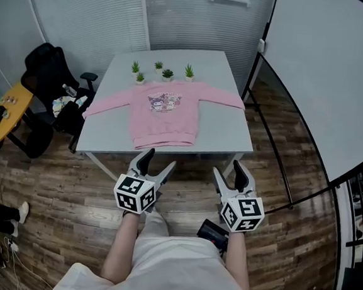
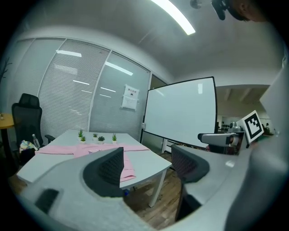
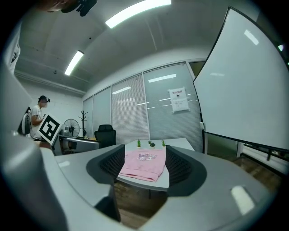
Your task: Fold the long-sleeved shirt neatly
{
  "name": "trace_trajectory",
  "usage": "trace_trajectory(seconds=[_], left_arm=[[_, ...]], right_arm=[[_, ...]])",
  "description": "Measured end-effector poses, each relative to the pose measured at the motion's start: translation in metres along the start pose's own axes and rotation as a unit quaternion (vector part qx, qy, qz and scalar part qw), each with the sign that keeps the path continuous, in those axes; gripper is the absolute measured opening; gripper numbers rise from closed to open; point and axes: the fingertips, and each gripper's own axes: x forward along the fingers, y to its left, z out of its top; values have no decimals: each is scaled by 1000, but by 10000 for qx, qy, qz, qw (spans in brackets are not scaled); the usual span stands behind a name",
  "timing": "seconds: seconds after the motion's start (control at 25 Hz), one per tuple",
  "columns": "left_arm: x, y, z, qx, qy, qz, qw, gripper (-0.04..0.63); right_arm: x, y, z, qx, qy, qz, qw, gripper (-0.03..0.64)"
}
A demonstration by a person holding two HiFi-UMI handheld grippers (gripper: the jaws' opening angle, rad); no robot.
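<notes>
A pink long-sleeved shirt (image 1: 164, 116) with a cartoon print lies flat on the grey table (image 1: 221, 129), both sleeves spread out to the sides and its hem toward me. It also shows in the left gripper view as the shirt (image 2: 128, 168) and in the right gripper view as the shirt (image 3: 143, 163). My left gripper (image 1: 156, 163) hovers over the floor just short of the table's near edge, jaws open and empty. My right gripper (image 1: 230, 171) is beside it, also open with nothing between its pads. Neither gripper touches the shirt.
Several small potted plants (image 1: 162, 72) stand in a row at the table's far side. A black office chair (image 1: 49, 73) and a yellow side table (image 1: 7, 111) are to the left. A large whiteboard (image 1: 329, 78) stands to the right. Wooden floor surrounds the table.
</notes>
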Motion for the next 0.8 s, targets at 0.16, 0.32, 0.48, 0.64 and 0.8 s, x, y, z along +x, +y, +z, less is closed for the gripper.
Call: trace_trajectory(seconds=[0.16, 0.32, 0.48, 0.64, 0.8], left_arm=[[8, -1, -3, -119, 5, -27, 9999, 323], [26, -3, -9, -132, 161, -147, 9997, 318], [55, -11, -16, -241, 248, -373, 9987, 317], [99, -18, -22, -172, 417, -588, 9973, 319], [153, -17, -22, -239, 533, -753, 9954, 321]], right_arm=[[2, -6, -7, -34, 108, -35, 9999, 279], [5, -16, -18, -105, 280, -118, 9995, 278], [7, -40, -29, 21, 407, -316, 9987, 274], [14, -78, -37, 153, 475, -598, 9970, 270], [41, -118, -42, 247, 678, -654, 9952, 267]])
